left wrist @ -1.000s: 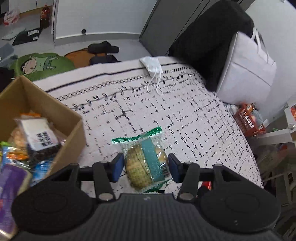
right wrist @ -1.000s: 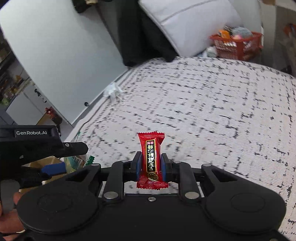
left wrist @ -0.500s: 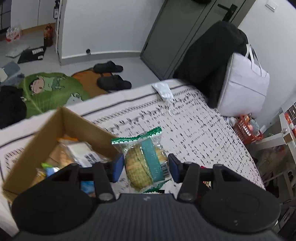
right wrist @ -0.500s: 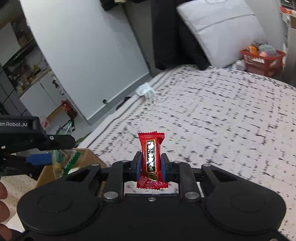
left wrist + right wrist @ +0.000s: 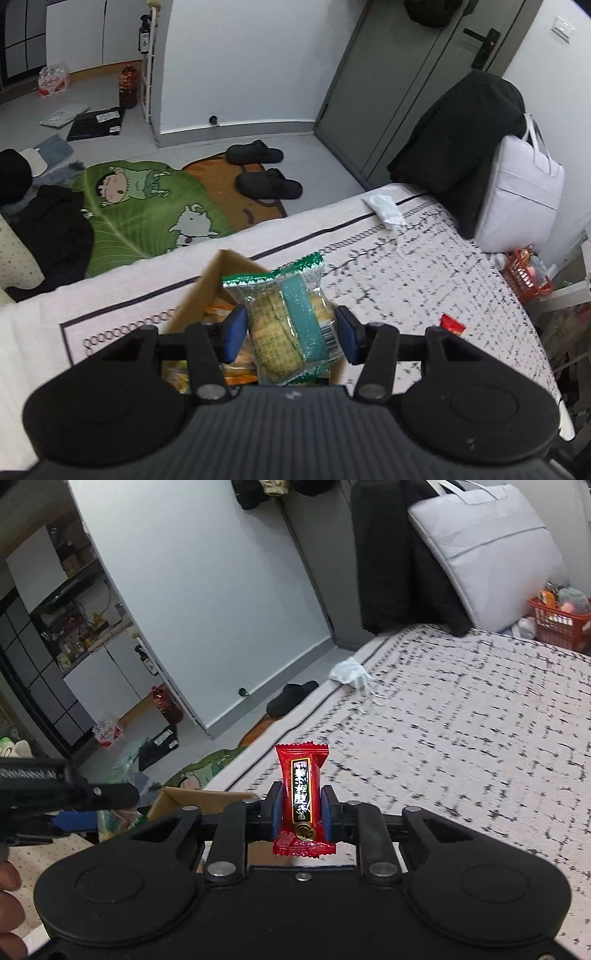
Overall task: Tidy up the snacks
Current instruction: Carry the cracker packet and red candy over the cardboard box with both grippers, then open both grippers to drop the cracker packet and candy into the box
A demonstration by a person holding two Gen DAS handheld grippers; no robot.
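L gripper [image 5: 291, 334] clamped on clear cracker pack w/ green-white trim [image 5: 286, 314], blue pads pressing both sides, pack upright at frame center, held over open cardboard box [image 5: 207, 284] w/ other snack wrappers inside. Box sits on white patterned bedspread [image 5: 424, 280], lower center of L view. R gripper [image 5: 302, 810] clamped tight on red candy bar [image 5: 301, 794], upright, lower center of R view, above bedspread. Red wrapper tip also visible lower right in L view. L gripper body shows at left edge of R view, box corner just beside it. Face mask [image 5: 349, 674] near bed edge, upper center. Slippers [image 5: 267, 184] on floor, upper center of L view.
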